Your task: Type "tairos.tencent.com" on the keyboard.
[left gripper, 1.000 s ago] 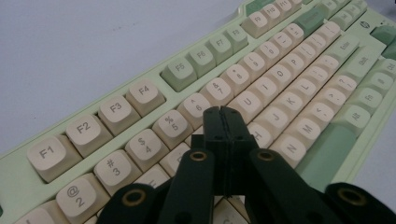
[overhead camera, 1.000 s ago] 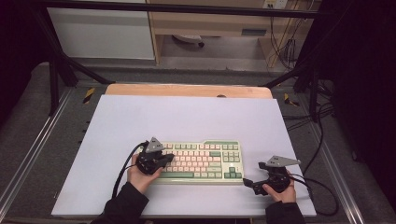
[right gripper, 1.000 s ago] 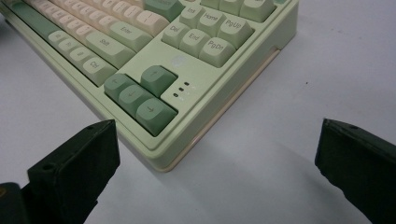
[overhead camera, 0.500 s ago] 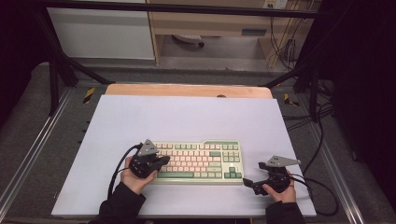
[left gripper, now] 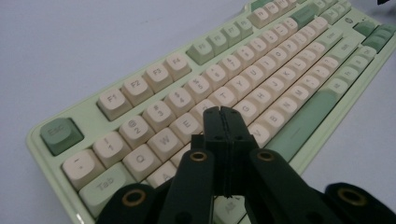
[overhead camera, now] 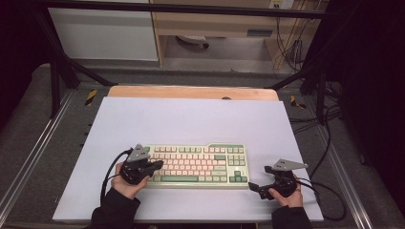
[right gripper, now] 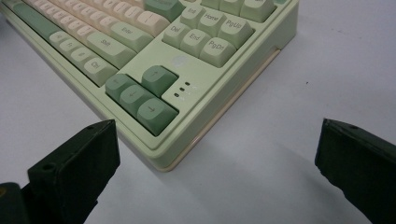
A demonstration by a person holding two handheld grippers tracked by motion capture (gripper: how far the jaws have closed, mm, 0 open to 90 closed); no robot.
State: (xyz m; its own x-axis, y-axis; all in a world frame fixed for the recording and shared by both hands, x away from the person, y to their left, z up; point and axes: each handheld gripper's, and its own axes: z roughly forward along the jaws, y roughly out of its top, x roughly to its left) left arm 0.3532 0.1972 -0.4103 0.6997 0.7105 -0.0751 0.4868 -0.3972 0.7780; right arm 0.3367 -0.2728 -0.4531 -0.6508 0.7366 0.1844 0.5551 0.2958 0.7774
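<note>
Compared with a second before, the left gripper point(overhead camera: 155, 166) had drawn back toward the keyboard's left end; earlier it sat further in over the keys. The right gripper point(overhead camera: 253, 186) had kept its place off the keyboard's near right corner. The keyboard point(overhead camera: 200, 164) itself had not shifted.

Counted, there was one keyboard, pale green with cream and green keys, lying on the near middle of the white table point(overhead camera: 191, 119), and two grippers, one in each hand. The left gripper's point(left gripper: 222, 122) jaws were pressed together with nothing between them, their tips over the letter keys near the left end. The right gripper's point(right gripper: 215, 154) jaws stood wide apart, empty, flanking the keyboard's point(right gripper: 224, 70) corner by the arrow keys without touching it.
</note>
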